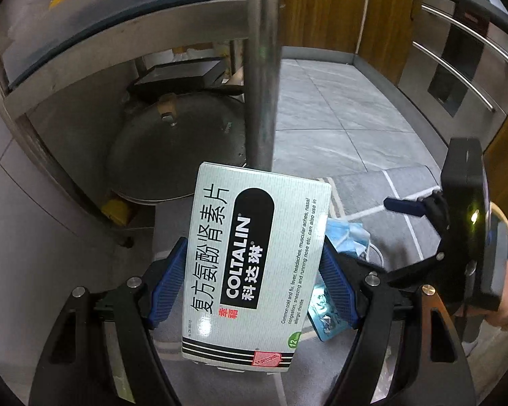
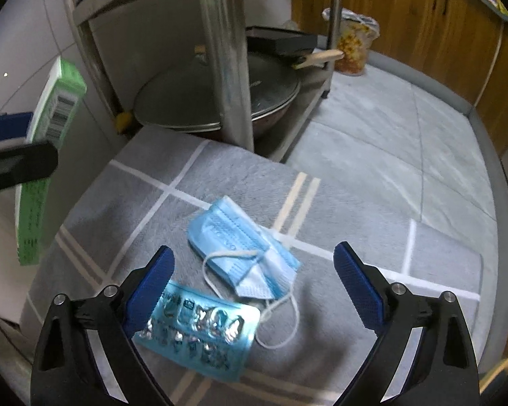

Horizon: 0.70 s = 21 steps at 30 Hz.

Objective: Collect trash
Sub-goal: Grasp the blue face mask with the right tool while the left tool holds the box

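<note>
My left gripper (image 1: 254, 280) is shut on a white and green medicine box (image 1: 254, 270) marked COLTALIN, held upright above the grey mat (image 1: 382, 196); both blue pads (image 1: 167, 284) press its long sides. In the right wrist view the same box (image 2: 56, 115) hangs at the far left with the left gripper's fingers (image 2: 6, 127) on it. My right gripper (image 2: 254, 287) stands open above a crumpled blue face mask (image 2: 240, 250) and an empty blue blister pack (image 2: 199, 328), both lying on the mat (image 2: 389, 243). The blister pack lies against the left pad (image 2: 149, 291). Behind the box, the mask (image 1: 347, 237) shows partly.
A steel rack (image 2: 220, 50) stands behind the mat, its leg (image 1: 262, 67) close ahead, with a lidded wok (image 2: 220, 101) on its low shelf. A lined bin (image 2: 354, 44) stands by wooden cabinets (image 2: 423, 17). Grey floor tiles (image 1: 338, 111) stretch to the right. A hand (image 1: 504, 297) holds the right gripper (image 1: 406, 206).
</note>
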Available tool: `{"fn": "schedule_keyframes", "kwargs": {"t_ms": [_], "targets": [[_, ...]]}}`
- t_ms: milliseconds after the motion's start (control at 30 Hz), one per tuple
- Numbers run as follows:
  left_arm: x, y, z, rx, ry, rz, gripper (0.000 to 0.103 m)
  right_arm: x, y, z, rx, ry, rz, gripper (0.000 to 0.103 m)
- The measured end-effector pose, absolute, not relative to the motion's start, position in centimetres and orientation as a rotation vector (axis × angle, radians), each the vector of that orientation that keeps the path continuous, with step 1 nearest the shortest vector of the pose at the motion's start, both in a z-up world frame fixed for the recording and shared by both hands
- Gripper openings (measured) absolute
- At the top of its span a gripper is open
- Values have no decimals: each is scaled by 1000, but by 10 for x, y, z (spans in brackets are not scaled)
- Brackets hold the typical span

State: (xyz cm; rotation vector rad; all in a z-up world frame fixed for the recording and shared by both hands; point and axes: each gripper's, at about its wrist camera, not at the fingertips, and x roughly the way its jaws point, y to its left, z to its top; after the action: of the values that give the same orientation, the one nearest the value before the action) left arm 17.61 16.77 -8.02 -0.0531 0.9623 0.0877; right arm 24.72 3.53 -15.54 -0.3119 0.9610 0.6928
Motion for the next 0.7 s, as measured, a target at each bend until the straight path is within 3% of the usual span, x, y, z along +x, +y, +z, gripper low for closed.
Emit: {"fn": "schedule_keyframes", "kwargs": {"t_ms": [167,400,500,700], "targets": [[182,171,-82,-67,969,78,74,249,49,-169,-353,979,697,81],[188,171,-71,-110,957,70,74,246,56,-178,-418,1015,672,26],[185,162,-60,-98,927,57,74,249,41,-162,-352,987,640,20],[172,139,-45,-48,891,38,73,248,2,-133,-230,939,557,17]]}}
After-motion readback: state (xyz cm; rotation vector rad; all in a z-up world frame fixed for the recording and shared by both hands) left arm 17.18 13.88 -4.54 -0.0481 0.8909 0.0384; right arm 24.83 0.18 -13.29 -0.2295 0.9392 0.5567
